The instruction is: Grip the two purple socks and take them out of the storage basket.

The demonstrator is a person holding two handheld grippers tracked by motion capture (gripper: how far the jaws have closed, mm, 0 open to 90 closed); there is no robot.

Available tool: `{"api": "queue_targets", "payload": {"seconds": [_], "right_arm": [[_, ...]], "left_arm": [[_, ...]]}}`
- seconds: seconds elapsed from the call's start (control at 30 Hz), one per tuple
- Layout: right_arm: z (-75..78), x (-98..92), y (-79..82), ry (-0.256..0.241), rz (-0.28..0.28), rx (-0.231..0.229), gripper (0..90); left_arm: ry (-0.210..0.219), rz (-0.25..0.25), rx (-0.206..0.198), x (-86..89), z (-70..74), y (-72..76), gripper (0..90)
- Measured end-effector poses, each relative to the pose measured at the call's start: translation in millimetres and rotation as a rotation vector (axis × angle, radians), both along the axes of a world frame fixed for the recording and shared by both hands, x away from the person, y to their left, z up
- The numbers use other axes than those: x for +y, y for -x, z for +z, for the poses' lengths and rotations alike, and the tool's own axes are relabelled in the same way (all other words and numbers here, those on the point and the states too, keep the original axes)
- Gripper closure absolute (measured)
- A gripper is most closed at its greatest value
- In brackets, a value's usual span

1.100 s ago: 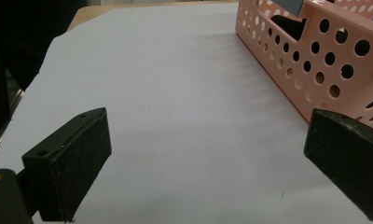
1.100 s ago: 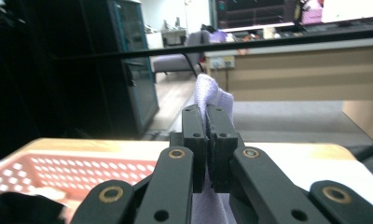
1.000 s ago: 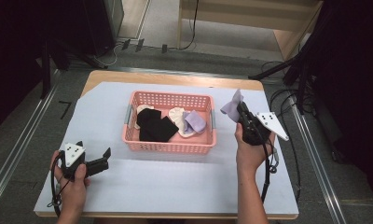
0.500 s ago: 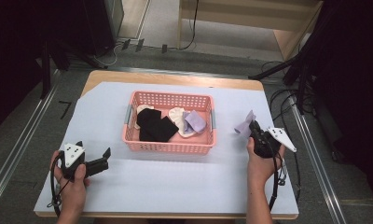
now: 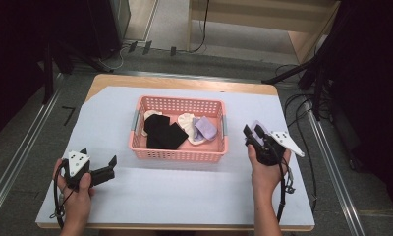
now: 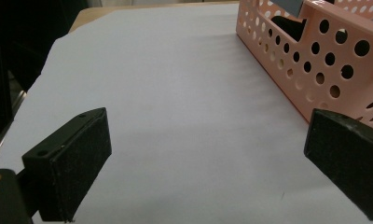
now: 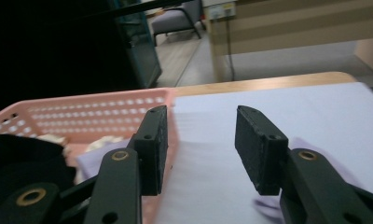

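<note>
A pink basket sits mid-table holding black socks, a cream sock and a lavender sock. Right of the basket, my right gripper rests low over another lavender sock on the white sheet. In the right gripper view its jaws stand apart with nothing between them, and a bit of lavender sock shows beneath. My left gripper is open near the front left, its jaws wide over bare sheet, with the basket wall off to its right.
A white sheet covers the wooden table. Cables lie on the floor beyond the right edge, and metal rails run along both sides. The sheet's front half is bare.
My right gripper carried the lavender sock from beside the basket's far right corner down toward the person, lowered it to the sheet and opened. The left gripper stayed put.
</note>
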State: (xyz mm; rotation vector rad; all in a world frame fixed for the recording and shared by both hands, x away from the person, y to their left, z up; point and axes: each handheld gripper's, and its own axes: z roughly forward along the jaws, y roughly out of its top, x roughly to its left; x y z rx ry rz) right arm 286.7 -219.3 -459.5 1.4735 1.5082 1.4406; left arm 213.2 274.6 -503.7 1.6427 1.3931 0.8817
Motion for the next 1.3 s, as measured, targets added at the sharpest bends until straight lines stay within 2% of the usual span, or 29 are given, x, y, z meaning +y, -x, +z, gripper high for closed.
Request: {"api": "queue_targets", "payload": {"seconds": [0.23, 0.37, 0.4, 0.43, 0.47, 0.57, 0.63, 0.8, 0.83, 0.9, 0.93, 0.97, 1.1, 1.2, 1.23, 1.27, 1.3], "right_arm": [[7.4, 46.6, -9.5, -0.011, 0.110, -0.016, 55.4], [9.2, 66.2, -14.6, 0.002, 0.144, -0.014, 55.6], [9.2, 79.5, -19.0, 0.020, 0.163, 0.001, 55.7], [9.2, 79.5, -19.0, 0.020, 0.163, 0.001, 55.7], [8.4, 89.4, -23.7, 0.041, 0.180, 0.019, 55.8], [7.5, 96.6, -27.2, 0.050, 0.191, 0.037, 55.8], [5.2, 107.3, -34.1, 0.074, 0.195, 0.072, 55.9], [1.6, 117.0, -43.2, 0.102, 0.190, 0.107, 56.3], [0.0, 121.5, -46.8, 0.117, 0.182, 0.131, 56.4], [-1.1, 122.4, -48.8, 0.127, 0.178, 0.134, 56.5], [-2.8, 125.3, -52.9, 0.108, 0.178, 0.194, 57.0], [-2.8, 125.3, -52.9, 0.108, 0.178, 0.194, 57.0], [-3.3, 129.4, -61.3, 0.060, 0.183, 0.305, 56.3], [-3.7, 131.8, -66.5, 0.080, 0.171, 0.379, 54.3], [-3.7, 131.8, -66.5, 0.080, 0.171, 0.379, 54.3], [-3.4, 134.8, -68.2, 0.106, 0.163, 0.413, 51.4], [-3.4, 134.8, -68.2, 0.106, 0.163, 0.413, 51.4]], "left_arm": [[0.005, -0.001, 0.000, 0.7, -0.1, -0.2, 1.3], [0.008, -0.001, 0.003, 0.7, 0.1, -0.1, 1.3], [0.010, -0.003, 0.002, 0.8, 0.0, -0.2, 1.3], [0.011, -0.003, 0.002, 0.8, 0.0, -0.2, 1.3], [0.012, -0.003, 0.002, 0.8, 0.0, -0.2, 1.3], [0.013, -0.004, 0.004, 1.0, 0.0, -0.4, 1.3], [0.015, -0.001, 0.005, 0.8, 0.0, -0.6, 1.3], [0.014, 0.000, 0.006, 0.9, -0.1, -0.8, 1.3], [0.013, 0.000, 0.006, 1.0, -0.1, -0.8, 1.3], [0.013, 0.000, 0.007, 1.1, -0.1, -0.9, 1.3], [0.013, 0.000, 0.007, 1.1, -0.1, -1.1, 1.3], [0.011, 0.001, 0.007, 1.1, -0.1, -1.2, 1.3], [0.013, 0.001, 0.007, 1.1, -0.2, -1.1, 1.3], [0.013, 0.000, 0.004, 1.2, -0.3, -1.2, 1.3], [0.013, -0.001, 0.005, 1.3, -0.2, -1.2, 1.3], [0.014, 0.000, 0.006, 1.3, -0.2, -1.3, 1.3], [0.014, 0.000, 0.006, 1.3, -0.2, -1.3, 1.3]]}}
